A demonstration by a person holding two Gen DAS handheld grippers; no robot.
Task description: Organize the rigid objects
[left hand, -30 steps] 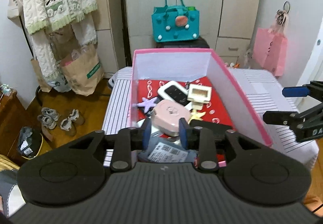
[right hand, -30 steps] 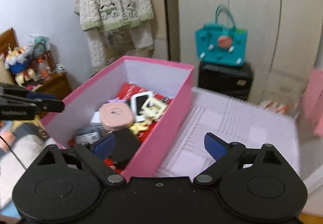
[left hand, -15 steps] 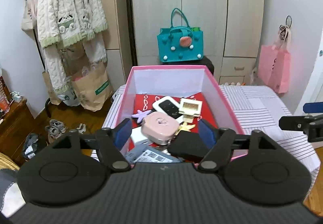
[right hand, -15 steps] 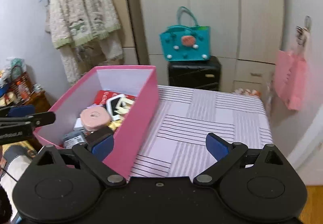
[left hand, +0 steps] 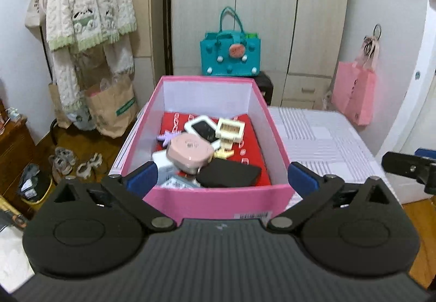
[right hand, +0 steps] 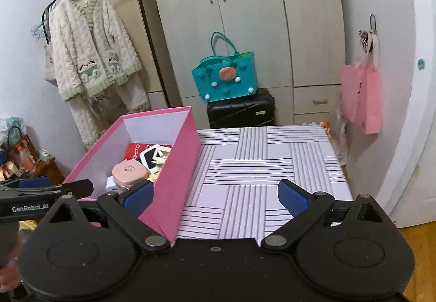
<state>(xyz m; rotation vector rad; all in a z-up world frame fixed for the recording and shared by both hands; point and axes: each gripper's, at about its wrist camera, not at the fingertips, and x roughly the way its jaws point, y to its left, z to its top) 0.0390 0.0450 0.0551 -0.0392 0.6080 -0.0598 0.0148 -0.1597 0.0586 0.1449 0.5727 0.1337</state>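
A pink box [left hand: 218, 199] stands on the striped table [left hand: 318, 138] and holds several small items: a pink round case [left hand: 189, 152], a black pouch [left hand: 229, 176], a white phone-like device [left hand: 203, 129], a cream frame [left hand: 230, 129] and a purple star [left hand: 169, 135]. My left gripper [left hand: 222, 179] is open and empty, held back in front of the box's near wall. My right gripper [right hand: 215, 195] is open and empty, over the table beside the box [right hand: 179, 160], which is on its left.
A teal bag [right hand: 224, 78] sits on a black suitcase [right hand: 241, 108] before the wardrobe. A pink bag [right hand: 361, 94] hangs at the right wall. A coat rack with a cardigan [right hand: 90, 56] stands left. The striped table top [right hand: 267, 160] lies right of the box.
My left gripper opened, leaving a tagged item in the box, and drew back out of it. My right gripper swung right, away from the box, and stayed open.
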